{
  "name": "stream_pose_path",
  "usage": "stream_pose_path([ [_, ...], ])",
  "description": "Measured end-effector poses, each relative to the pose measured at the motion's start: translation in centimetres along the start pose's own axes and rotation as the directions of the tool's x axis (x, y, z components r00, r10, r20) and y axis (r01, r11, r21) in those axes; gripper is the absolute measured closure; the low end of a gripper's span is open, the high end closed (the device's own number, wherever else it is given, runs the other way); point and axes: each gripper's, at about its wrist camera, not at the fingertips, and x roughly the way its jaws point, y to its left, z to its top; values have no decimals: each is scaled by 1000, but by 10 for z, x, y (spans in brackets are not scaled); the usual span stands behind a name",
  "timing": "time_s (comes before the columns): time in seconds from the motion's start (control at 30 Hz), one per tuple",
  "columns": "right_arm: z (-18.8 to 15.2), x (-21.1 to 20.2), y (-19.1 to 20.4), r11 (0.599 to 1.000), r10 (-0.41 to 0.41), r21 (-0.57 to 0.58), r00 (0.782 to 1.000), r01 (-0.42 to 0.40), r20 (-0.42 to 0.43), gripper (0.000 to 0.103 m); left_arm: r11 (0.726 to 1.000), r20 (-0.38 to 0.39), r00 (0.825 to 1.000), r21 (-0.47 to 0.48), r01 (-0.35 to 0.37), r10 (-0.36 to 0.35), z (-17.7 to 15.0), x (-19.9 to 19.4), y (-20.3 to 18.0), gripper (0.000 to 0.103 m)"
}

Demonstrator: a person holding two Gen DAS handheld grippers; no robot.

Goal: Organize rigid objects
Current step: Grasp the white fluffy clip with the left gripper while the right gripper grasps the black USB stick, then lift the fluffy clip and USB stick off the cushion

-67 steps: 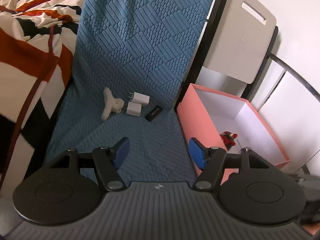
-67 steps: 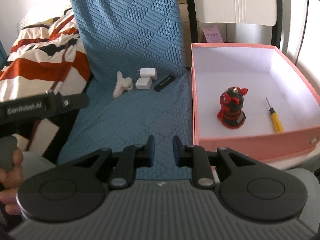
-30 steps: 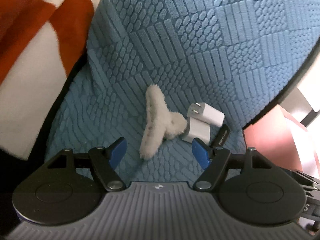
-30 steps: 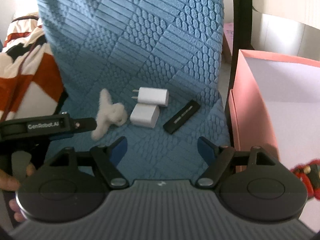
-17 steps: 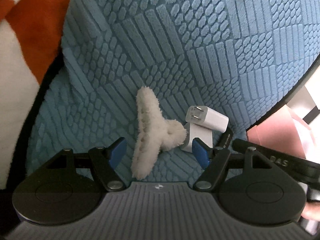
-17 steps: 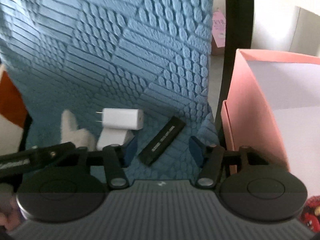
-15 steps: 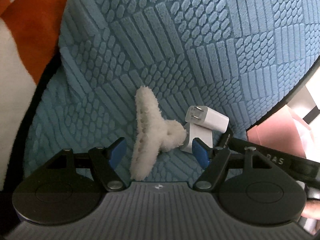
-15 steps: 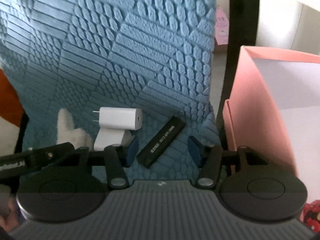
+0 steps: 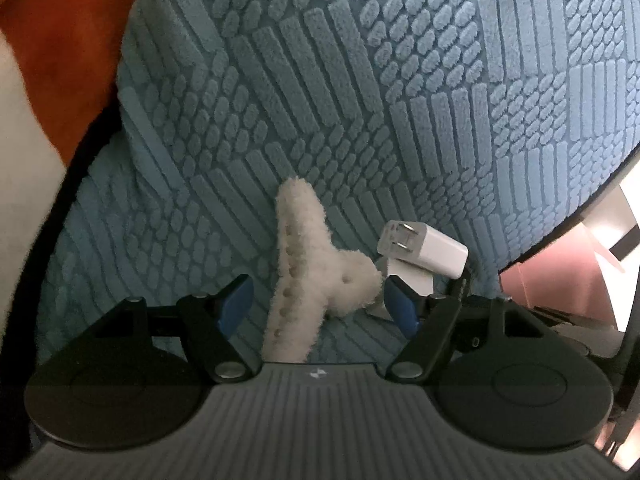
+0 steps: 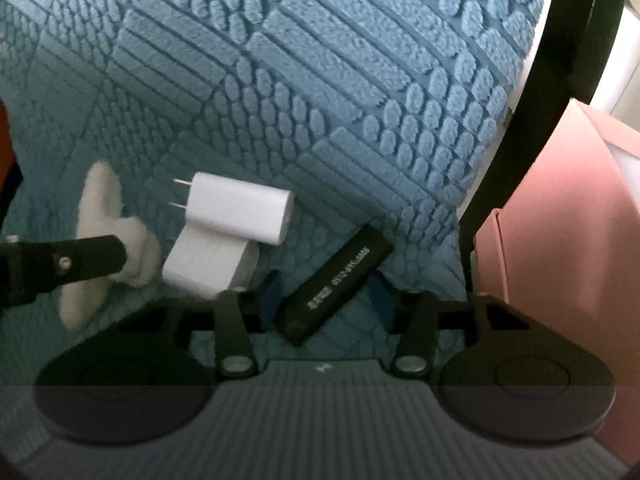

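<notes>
A fuzzy white hair claw lies on the blue textured chair cover. My left gripper is open with the claw between its blue fingertips. Two white charger plugs lie stacked beside the claw; they also show in the left wrist view. A black USB stick lies diagonally on the cover. My right gripper is open with the stick's lower end between its fingertips. The claw shows at the left, partly behind my left gripper's finger.
A pink box stands at the right, beyond the black chair frame. A red and white striped blanket lies to the left of the cover.
Both grippers have moved forward and down. The claw now sits between my left fingertips and the USB stick between my right ones. The right jaws have narrowed slightly.
</notes>
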Motion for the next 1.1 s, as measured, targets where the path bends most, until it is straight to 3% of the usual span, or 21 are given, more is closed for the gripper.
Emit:
stream_pose_path([
  [0.23, 4, -9, -3, 1000, 18, 8, 1000, -18, -3, 74, 998, 10, 1000, 69, -9, 9, -3, 7, -13, 26],
  [0.37, 6, -25, -3, 999, 31, -29, 999, -30, 27, 99, 996, -1, 999, 81, -41, 42, -3, 20, -15, 26],
  [0.4, 5, -28, -5, 999, 42, -22, 999, -41, 20, 100, 996, 8, 999, 81, -44, 43, -3, 22, -15, 27],
  [0.6, 6, -29, -21, 996, 70, 52, 998, -70, -3, 97, 997, 9, 999, 47, -54, 53, 2, 23, -10, 39],
  [0.73, 11, -30, -31, 989, 87, 119, 996, -86, -2, 95, 998, 9, 999, 41, -53, 52, 4, 18, -7, 42],
  [0.83, 16, -33, -44, 986, 91, 139, 996, -90, -2, 86, 999, 16, 999, 21, -28, 27, 6, 14, -6, 43],
  [0.9, 17, -31, -49, 987, 77, 144, 997, -76, 5, 75, 999, 13, 999, 19, -32, 32, 8, 9, -5, 43],
  [1.1, 6, -10, -39, 992, 41, 117, 999, -41, 0, 71, 999, -9, 999, 19, -37, 38, 10, 4, -1, 43],
])
